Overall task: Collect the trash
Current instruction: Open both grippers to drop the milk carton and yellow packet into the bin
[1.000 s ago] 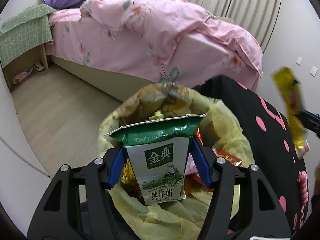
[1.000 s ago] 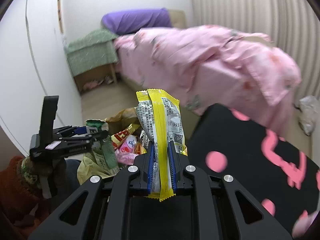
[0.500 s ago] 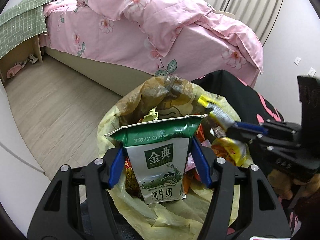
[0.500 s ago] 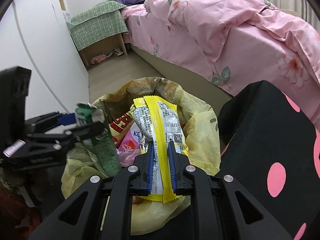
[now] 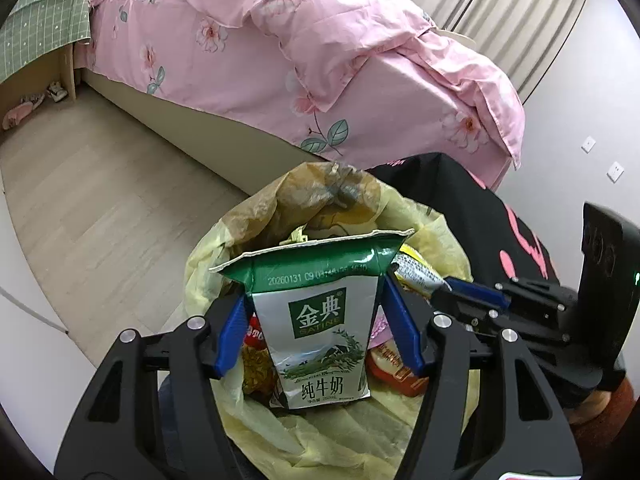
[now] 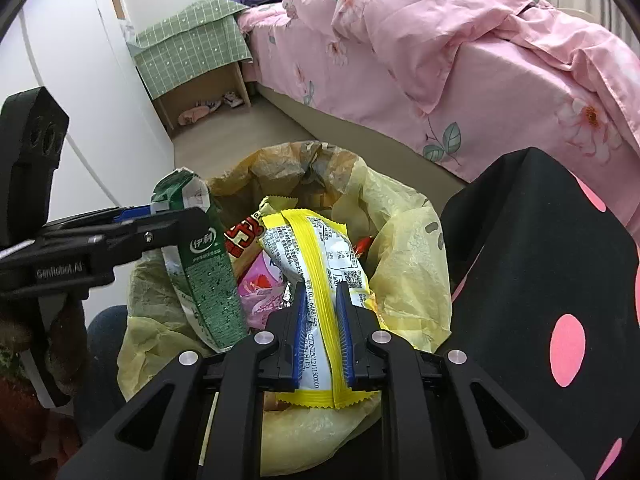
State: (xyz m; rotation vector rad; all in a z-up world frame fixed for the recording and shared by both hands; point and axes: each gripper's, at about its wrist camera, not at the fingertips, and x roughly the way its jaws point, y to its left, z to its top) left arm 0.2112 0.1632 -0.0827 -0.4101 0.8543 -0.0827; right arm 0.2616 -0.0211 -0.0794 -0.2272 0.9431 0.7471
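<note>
A: Left wrist view first. What sits in the trash bag?

B: The yellow trash bag gapes open, its rim crumpled, a brown-stained fold at the far edge. Inside lie red and orange wrappers and a pink one. The left claw is clenched on a green-and-white milk carton, upright, hanging over the bag's mouth, blue pads pressed to both its sides.

A: And room around the bag?

B: Bare wood floor to the bag's left; the pink bed stands beyond its far rim. A black cloth with pink dots butts against the bag's right edge. The right claw comes in over that right rim.

A: Right wrist view?

B: The right claw is grasping a yellow-and-silver snack wrapper, pinched near its lower end, its top leaning over the bag's opening. More red and pink packets lie beneath. The left claw holds the carton at the bag's left rim.

A: Edges there?

B: The black cloth crowds the bag's right side; floor opens behind the bag toward a green-covered nightstand.
</note>
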